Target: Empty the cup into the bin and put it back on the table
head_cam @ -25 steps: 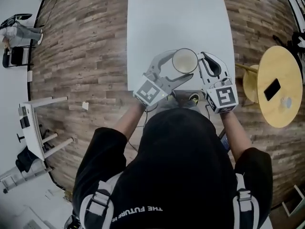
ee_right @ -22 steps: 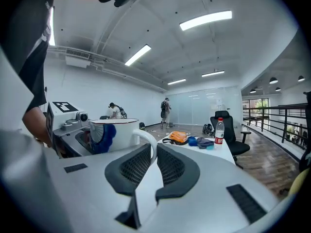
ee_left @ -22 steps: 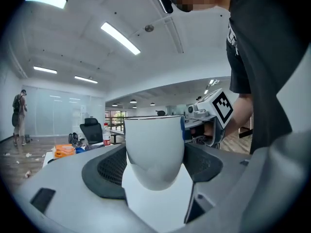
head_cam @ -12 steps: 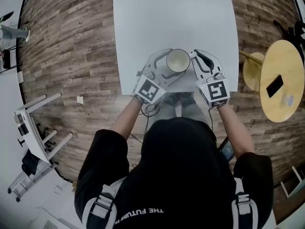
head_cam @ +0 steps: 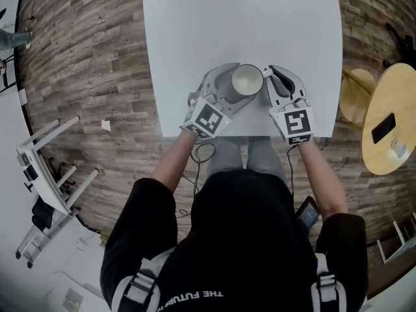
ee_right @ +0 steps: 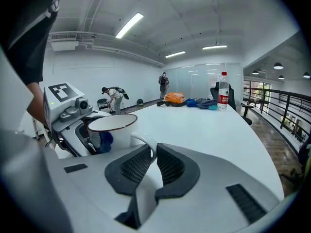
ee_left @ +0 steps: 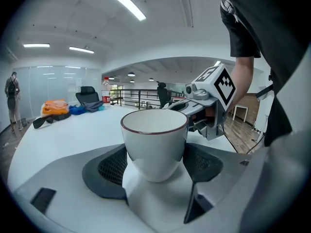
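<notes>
Wood-plank floor rings the white table, whose far stretch lies bare. Just inside the table's near edge is the white cup. The left gripper clamps its body, and the right gripper pinches its handle narrowly. A round yellow side table stands off the table's right side.

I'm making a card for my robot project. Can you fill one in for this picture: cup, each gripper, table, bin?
cup: white, dark rim, upright, nothing seen inside
left gripper: jaws on the cup's sides
right gripper: jaws shut on the cup's handle
table: white; cup is by its near edge
cup on table or lifted: cannot tell
bin: not in view
</notes>
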`<state>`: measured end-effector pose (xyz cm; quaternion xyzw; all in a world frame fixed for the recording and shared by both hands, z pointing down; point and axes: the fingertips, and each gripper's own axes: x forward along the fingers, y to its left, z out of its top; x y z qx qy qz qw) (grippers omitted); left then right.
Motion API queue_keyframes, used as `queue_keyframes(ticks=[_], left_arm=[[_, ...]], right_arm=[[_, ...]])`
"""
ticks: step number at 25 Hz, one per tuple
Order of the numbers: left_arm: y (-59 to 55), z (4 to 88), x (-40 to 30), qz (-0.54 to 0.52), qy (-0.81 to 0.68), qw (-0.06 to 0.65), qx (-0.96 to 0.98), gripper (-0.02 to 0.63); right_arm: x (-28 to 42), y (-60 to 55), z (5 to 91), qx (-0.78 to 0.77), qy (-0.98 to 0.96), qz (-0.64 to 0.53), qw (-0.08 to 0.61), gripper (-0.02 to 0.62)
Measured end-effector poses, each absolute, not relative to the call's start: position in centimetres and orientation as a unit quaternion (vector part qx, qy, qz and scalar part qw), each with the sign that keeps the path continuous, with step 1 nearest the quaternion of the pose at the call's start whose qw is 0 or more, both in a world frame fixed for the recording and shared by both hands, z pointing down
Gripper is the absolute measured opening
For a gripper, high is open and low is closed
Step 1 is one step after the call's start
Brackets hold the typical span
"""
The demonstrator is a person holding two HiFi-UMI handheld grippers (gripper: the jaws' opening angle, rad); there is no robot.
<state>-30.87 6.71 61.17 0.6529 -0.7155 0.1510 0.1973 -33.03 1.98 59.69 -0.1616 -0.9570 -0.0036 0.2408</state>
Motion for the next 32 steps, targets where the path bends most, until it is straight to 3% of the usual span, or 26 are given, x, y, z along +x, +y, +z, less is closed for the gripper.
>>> queue_keyframes(ticks=[24, 28, 32], left_arm=[[12.4, 59.2, -28.8, 0.125, -0.749, 0.19, 0.623, 0.356], [15.7, 56.8, -27.3, 0.143, -0.761, 0.187, 0.604, 0.356], [18.5, 48.2, -25.8, 0.094, -0.803, 0.142, 0.571, 0.354]], right_arm=[[-29.6, 3.0, 58.6, -0.118, -0.962, 0.006, 0.246, 0.067], [-27.5, 2.6, 54.9, -0.107, -0.968, -0.006, 0.226, 0.067], [-24.8, 3.4, 46.7, -0.097, -0.98, -0.002, 0.172, 0.067]])
